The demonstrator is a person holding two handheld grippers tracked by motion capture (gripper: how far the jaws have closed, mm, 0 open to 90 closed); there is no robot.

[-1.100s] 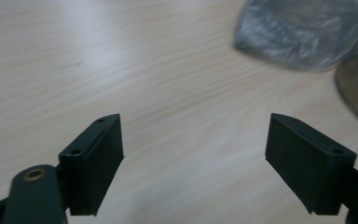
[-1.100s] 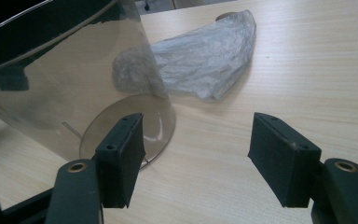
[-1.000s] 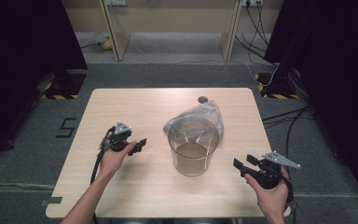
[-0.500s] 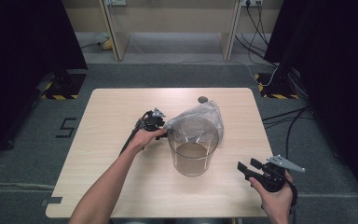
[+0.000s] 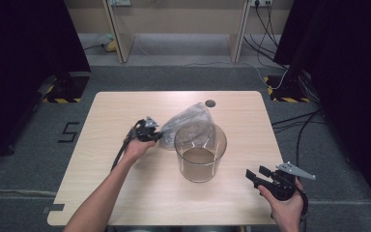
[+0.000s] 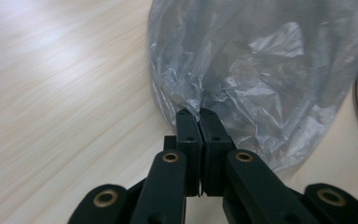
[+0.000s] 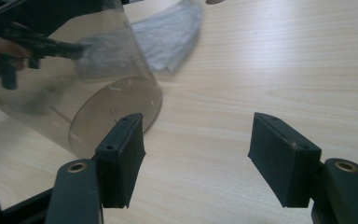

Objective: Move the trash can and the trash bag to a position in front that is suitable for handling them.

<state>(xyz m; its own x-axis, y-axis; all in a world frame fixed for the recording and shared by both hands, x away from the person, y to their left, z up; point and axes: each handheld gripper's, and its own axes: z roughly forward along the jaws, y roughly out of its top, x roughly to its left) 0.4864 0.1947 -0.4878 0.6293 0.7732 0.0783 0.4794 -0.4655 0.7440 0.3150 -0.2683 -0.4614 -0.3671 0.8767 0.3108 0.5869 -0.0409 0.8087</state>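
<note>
A crumpled clear plastic bag [image 5: 186, 121] lies on the wooden table [image 5: 121, 106], against the far left side of a clear round container [image 5: 200, 152]. My left gripper [image 5: 157, 136] has just been closing and is shut on the bag's near edge; in the left gripper view its jaws [image 6: 196, 113] pinch the film of the bag [image 6: 265, 70]. My right gripper [image 5: 257, 175] is open near the table's front right corner. In the right gripper view that gripper [image 7: 196, 140] has bare table between its pads, and the container [image 7: 74, 88] stands ahead to the left.
A small dark round hole [image 5: 210, 103] sits in the table near its far edge. Cables and dark stands ring the table on the grey floor. A "5" mark [image 5: 69, 131] is taped on the floor at the left.
My left hand went from the table's left side to the bag, and its jaws shut on the bag's edge. My right hand stayed almost still.
</note>
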